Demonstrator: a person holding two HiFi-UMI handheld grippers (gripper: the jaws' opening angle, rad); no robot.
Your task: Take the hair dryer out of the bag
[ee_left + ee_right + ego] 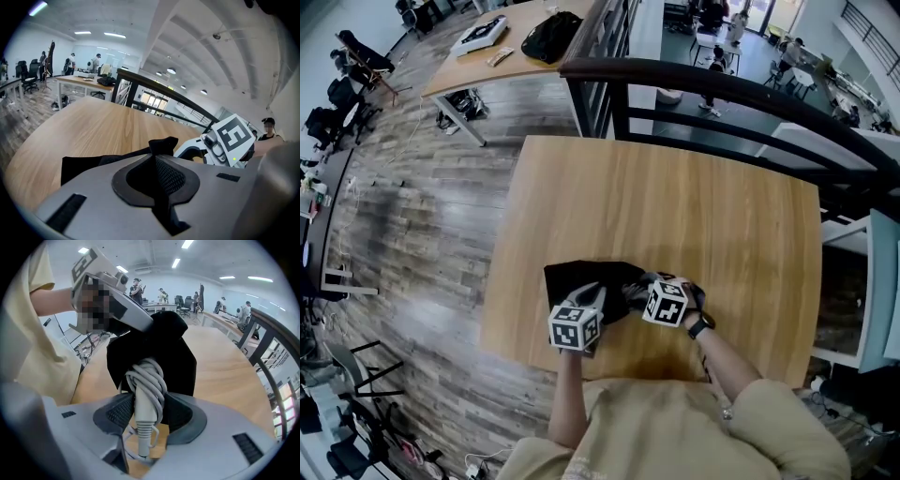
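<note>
Hair dryer handle, cord coiled round it, pokes from black bag on table. Right tongs clamp handle. Left tongs pinch bag cloth. Risks: pads slip on loose cord; cloth pulls free, bag drags along.

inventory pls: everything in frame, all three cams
light wooden table: 1, tan, under both grippers
black fabric bag: 1, black, on the table near the person's edge
grey hair dryer with cord wound round its handle: 1, grey, handle sticking out of the bag
second wooden table: 1, tan, background
black backpack: 1, black, on the second table
dark metal railing: 1, dark, beyond the table
office chairs: several, black, far left
black wristwatch: 1, black, right wrist
left gripper: 1, grey, shut on bag fabric
right gripper: 1, grey, shut on the cord-wound handle
</note>
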